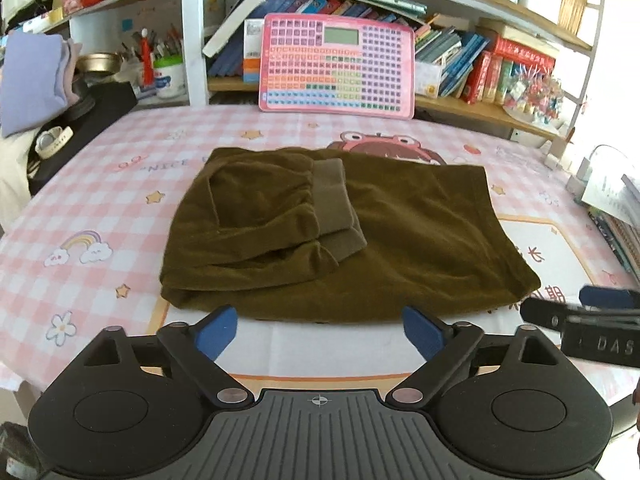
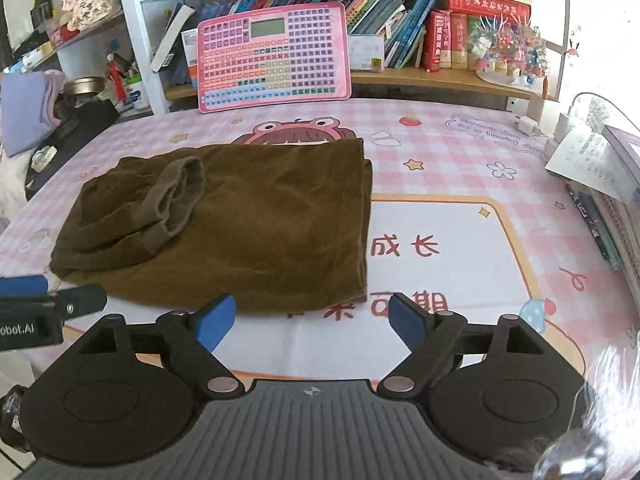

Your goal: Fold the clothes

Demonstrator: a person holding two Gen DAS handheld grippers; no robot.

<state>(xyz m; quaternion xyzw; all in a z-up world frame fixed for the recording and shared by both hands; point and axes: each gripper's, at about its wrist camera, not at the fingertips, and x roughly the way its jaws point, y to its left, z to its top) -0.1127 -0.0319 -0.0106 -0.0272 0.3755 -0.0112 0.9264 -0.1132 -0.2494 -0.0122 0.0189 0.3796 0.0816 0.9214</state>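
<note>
An olive-brown garment [image 1: 340,236] lies folded into a rough rectangle on the pink checked tablecloth [image 1: 120,208]. Its sleeves are laid across the left part, the ribbed cuffs [image 1: 334,200] facing right. My left gripper [image 1: 320,330] is open just short of the garment's near edge, nothing between its blue pads. In the right wrist view the same garment [image 2: 248,232] sits left of centre, and my right gripper [image 2: 312,320] is open at its near right corner. Each gripper shows at the edge of the other's view: the right one [image 1: 592,312], the left one [image 2: 44,300].
A pink keyboard toy [image 1: 336,66] leans against the bookshelf at the back. Folded lilac clothes [image 1: 32,80] and a black box [image 1: 80,128] sit at the left. Books and papers [image 2: 600,184] lie along the right edge. The tablecloth [image 2: 460,260] is bare to the garment's right.
</note>
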